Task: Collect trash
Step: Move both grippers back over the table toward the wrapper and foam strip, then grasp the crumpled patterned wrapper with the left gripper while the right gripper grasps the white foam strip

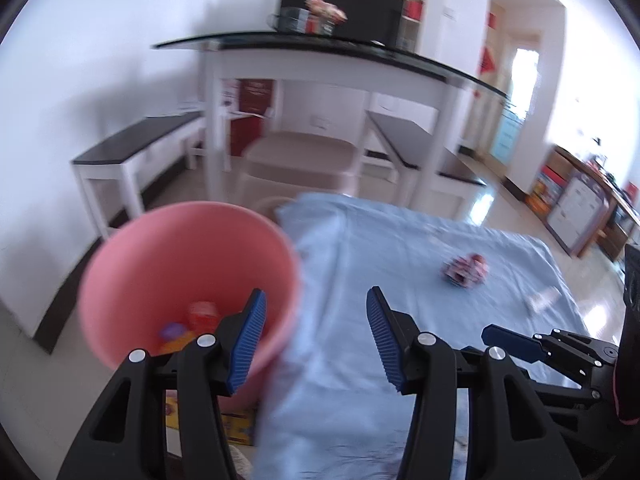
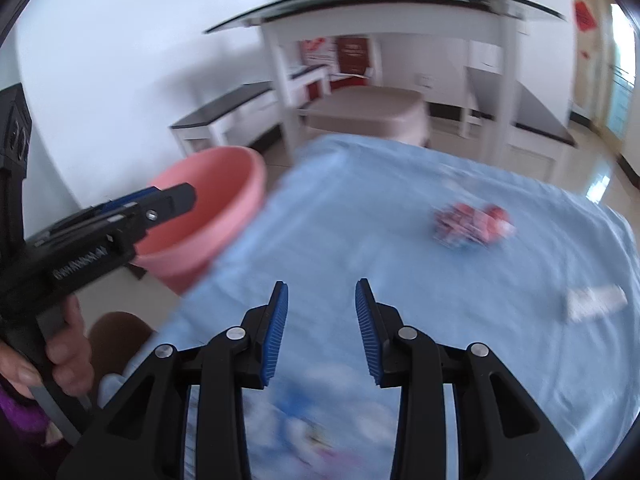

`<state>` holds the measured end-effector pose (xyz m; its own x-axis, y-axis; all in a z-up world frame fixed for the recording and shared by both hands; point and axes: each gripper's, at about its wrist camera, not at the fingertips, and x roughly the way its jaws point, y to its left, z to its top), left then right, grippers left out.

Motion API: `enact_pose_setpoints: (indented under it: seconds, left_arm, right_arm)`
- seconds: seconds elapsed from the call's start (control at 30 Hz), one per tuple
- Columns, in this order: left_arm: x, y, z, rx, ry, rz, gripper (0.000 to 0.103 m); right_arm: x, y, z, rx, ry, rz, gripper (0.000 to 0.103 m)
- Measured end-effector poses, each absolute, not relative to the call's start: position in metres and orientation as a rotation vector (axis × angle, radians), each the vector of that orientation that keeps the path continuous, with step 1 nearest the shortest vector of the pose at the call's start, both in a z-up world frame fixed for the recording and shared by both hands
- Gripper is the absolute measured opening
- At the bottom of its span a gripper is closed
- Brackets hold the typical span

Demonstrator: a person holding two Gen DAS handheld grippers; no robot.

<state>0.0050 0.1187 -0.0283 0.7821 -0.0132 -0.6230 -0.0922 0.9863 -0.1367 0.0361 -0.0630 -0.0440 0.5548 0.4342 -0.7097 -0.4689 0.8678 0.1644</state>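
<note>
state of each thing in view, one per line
left tongs: open, empty, by the bin rim
right tongs: open, empty, over the cloth
pink bin: upright, some trash inside
red wrapper: crumpled, lying on the cloth
white scrap: flat on the cloth
blue cloth: spread out

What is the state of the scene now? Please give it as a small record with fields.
surface: table under a light blue cloth
bin: pink bucket beside the table's left edge
bin contents: several colourful scraps, blurred
trash left: red-and-white crumpled wrapper; white paper scrap
left tongs: open, empty
right tongs: open, empty
</note>
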Motion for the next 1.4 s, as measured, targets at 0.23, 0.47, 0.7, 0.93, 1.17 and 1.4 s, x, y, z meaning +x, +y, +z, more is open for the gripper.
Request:
enact_pose_setpoints:
  seconds: [0.23,0.47,0.7,0.93,1.17,1.4]
  left_arm:
    - [0.036,0.059,-0.041,-0.081,0.74,-0.138,0.051]
    - [0.076,-0.003,-0.047,0.032,0.785,-0.286,0.051]
    - [0.109,-0.033,-0.063,0.071,0.828,-0.313,0.051]
    - [0.131,-0.035,-0.078,0.067,0.868,-0.299,0.051]
    - [0.14,-0.036,-0.089,0.044,0.879,-0.299,0.051]
    - [0.145,-0.04,-0.089,0.014,0.862,-0.304,0.05]
  right_arm:
    - [0.047,-0.155,-0.059,0.053,0.849,0.339,0.036]
    - [0.069,-0.233,-0.069,0.243,0.866,0.215,0.036]
    - [0.094,-0.279,-0.085,0.415,0.915,0.142,0.036]
    - [0.124,-0.28,-0.1,0.44,0.963,0.091,0.036]
    - [0.159,-0.272,-0.101,0.433,0.958,0.088,0.043]
    - [0.181,-0.248,-0.099,0.353,0.943,0.111,0.043]
